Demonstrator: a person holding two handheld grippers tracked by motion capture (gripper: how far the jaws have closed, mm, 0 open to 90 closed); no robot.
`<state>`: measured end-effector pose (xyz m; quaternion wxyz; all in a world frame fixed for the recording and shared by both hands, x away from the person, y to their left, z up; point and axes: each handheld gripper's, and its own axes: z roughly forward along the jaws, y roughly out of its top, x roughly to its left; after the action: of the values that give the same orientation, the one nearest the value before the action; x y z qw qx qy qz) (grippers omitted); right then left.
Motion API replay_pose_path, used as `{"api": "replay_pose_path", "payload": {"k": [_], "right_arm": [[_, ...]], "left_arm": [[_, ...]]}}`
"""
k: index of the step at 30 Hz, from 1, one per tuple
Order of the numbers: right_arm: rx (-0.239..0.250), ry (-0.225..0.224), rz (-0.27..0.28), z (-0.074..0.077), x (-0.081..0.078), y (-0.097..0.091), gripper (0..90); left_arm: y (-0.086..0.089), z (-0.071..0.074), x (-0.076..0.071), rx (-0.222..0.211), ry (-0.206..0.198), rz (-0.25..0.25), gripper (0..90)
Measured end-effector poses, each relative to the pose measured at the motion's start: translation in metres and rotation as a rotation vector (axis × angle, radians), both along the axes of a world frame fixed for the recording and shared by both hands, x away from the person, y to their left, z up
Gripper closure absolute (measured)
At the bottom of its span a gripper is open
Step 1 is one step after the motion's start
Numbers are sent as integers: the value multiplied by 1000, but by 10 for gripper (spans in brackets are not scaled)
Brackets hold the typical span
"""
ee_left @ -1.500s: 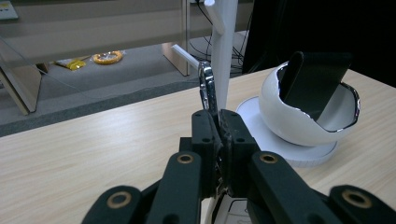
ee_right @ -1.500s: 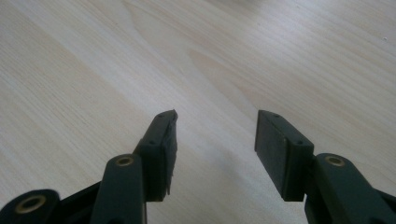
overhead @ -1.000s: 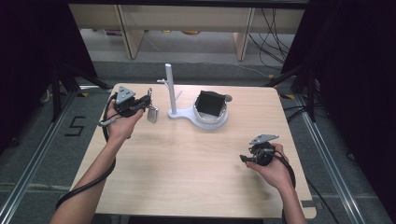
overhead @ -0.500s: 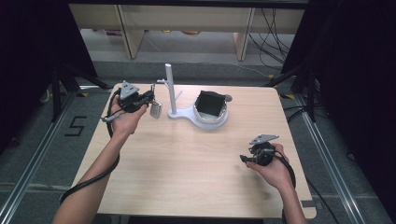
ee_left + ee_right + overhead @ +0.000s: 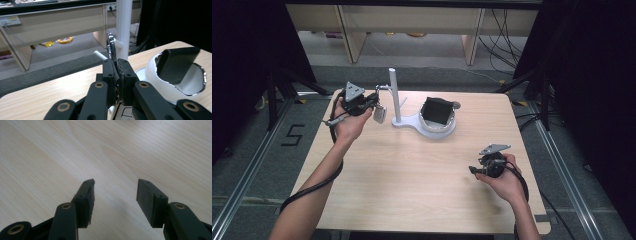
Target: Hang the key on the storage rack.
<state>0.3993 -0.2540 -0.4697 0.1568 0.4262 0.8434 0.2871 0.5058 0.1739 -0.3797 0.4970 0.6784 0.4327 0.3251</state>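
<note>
The left gripper (image 5: pixel 371 103) is near the far left corner of the tabletop (image 5: pixel 412 170), and its jaws are pressed together on a small shiny metal piece (image 5: pixel 380 114). In the high view this piece hangs just beside the gripper tip, between the gripper and the white post (image 5: pixel 394 95). In the left gripper view the metal piece (image 5: pixel 111 47) stands up thin and edge-on from between the two black pads (image 5: pixel 109 75), just in front of the white post (image 5: pixel 124 27). I cannot tell if it touches the post.

The post rises from a flat white base (image 5: pixel 407 123) at the middle of the far edge. A thin arm goes out from the post toward the left gripper. On the same base, to the right of the post, there is a round white bowl (image 5: pixel 438 125) with a bright chrome rim. A black, matte, square block (image 5: pixel 436 109) sits tilted in it. In the left gripper view the bowl (image 5: pixel 160 75) looks smooth and glossy, and the black block (image 5: pixel 177 63) leans in its opening.

The right gripper (image 5: pixel 476 171) is near the right edge of the tabletop, well apart from the stand. Its jaws are wide apart and hold nothing; in the right gripper view (image 5: pixel 115 195) bare wood is between them. The tabletop is light wood with a fine straight grain (image 5: pixel 50 157). A black cable (image 5: pixel 312 187) goes from the left gripper along the forearm.
</note>
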Motion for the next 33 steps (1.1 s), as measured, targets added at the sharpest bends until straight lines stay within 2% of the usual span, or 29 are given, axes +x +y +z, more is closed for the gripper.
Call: {"api": "replay_pose_path", "payload": {"k": [3,13,15,16,20,28,33], "right_arm": [[2,3,1,0,0,0,495],[11,-5,1,-2,0,1,495],[3,6,4,-1,0,0,495],[-6,-7,15,-2,1,0,495],[-4,-3,15,-2,1,0,494],[-1,-2,16,-2,1,0,495],[-2,-2,17,-2,1,0,495]], "left_arm": [[-4,-1,2,30,-11,21,846],[-17,0,7,71,-35,42,846],[-18,0,7,101,-50,49,846],[-19,0,7,101,-45,47,846],[-22,-1,8,130,-57,58,846],[-26,-3,12,144,-52,60,844],[-27,-3,11,167,-60,68,844]]}}
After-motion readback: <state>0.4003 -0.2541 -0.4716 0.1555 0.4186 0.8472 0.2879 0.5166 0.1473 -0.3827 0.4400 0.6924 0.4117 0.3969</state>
